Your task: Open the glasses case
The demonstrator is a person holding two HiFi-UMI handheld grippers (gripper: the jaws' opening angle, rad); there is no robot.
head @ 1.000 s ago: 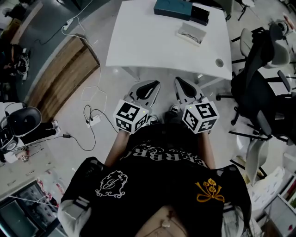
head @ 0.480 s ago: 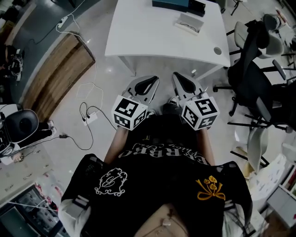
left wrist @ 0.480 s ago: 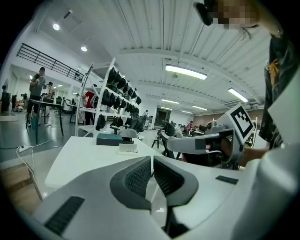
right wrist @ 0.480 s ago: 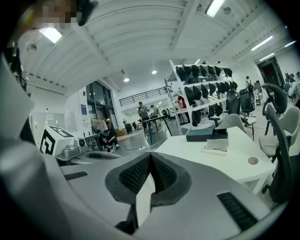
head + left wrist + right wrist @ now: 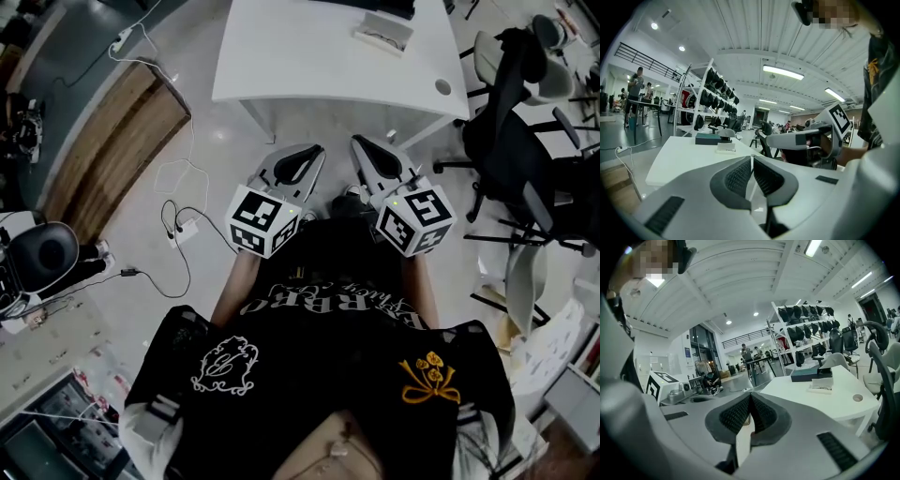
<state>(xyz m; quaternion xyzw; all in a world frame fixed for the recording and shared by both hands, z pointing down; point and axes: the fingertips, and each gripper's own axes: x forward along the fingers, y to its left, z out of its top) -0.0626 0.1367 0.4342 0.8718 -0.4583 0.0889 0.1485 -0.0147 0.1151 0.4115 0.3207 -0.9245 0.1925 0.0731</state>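
1. We hold both grippers side by side in front of the body, over the floor and short of the white tabletop [image 5: 309, 66]. Their tips angle toward each other but stay apart.
2. The left gripper [image 5: 312, 150] has its jaws pressed together, with only a hairline slit between the dark ribbed pads. Nothing sits between them.
3. The right gripper [image 5: 362, 142] likewise has its jaws closed on themselves, pad against pad, and it holds nothing.
4. The pale flat thing that we take for the glasses case [image 5: 382, 31] lies closed toward the far edge of the tabletop, well apart from both grippers. Neither gripper touches it.
5. In the right gripper view the case lies just in front of a teal box [image 5: 805, 375], which has a smaller dark item at its right end.
6. A small round hole [image 5: 442, 86] shows in the tabletop near its right front corner.
7. A dark office chair [image 5: 525, 159] stands to the right of the tabletop, and loose cables [image 5: 178, 225] lie on the floor to the left.
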